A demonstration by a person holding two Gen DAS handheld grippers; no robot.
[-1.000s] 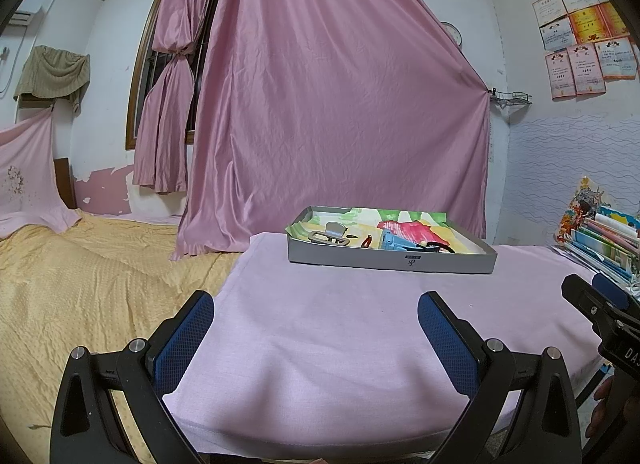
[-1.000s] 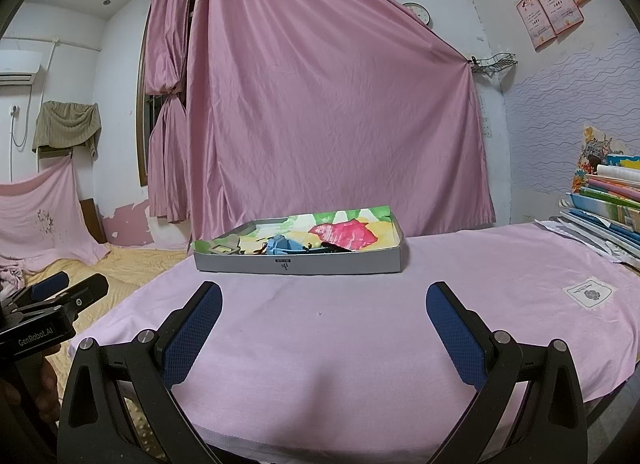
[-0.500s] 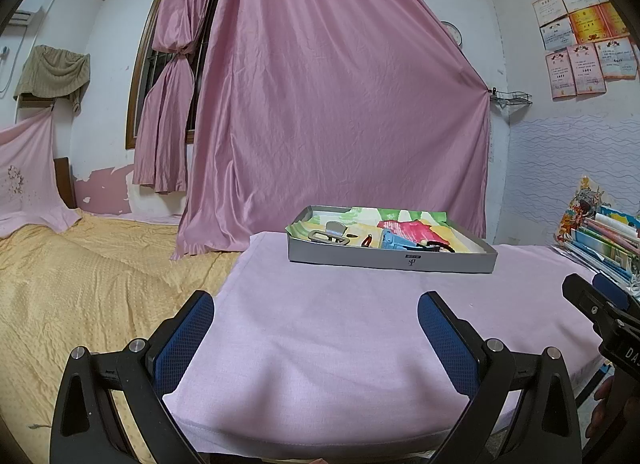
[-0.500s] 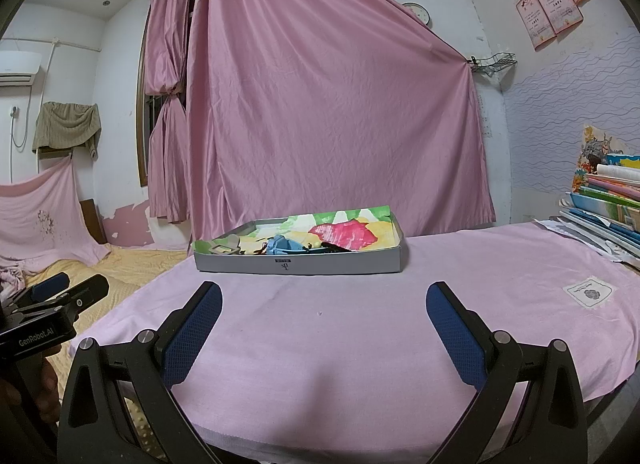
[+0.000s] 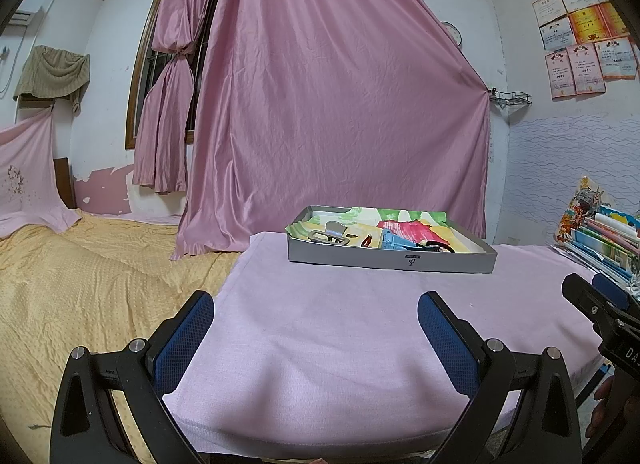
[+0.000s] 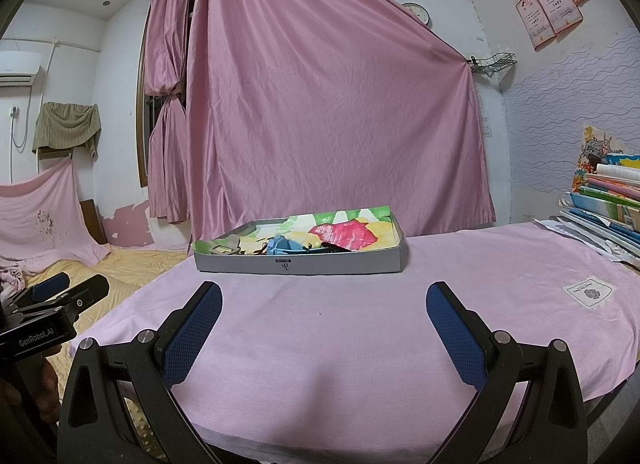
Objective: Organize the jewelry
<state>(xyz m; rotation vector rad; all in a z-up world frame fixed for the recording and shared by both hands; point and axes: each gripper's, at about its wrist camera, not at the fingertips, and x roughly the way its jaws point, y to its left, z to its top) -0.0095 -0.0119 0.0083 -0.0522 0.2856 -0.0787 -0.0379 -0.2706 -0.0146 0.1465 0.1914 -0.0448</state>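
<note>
Tongs: left (image 5: 316, 316) and right (image 6: 320, 306) both spread wide, empty, unmoved over last second. Tray (image 6: 298, 264) ahead of both, jewelry (image 6: 284, 245) inside; no progress.

Pink curtain (image 5: 340, 116) is hanging across the white back wall (image 6: 120, 112), partly covering a window (image 5: 176, 76). Yellow-covered bed (image 5: 92, 276) is lying left of the pink-clothed worktop (image 6: 360, 328). Certificates (image 5: 580, 40) are hanging upper right; books (image 6: 608, 208) are sitting stacked at right.
</note>
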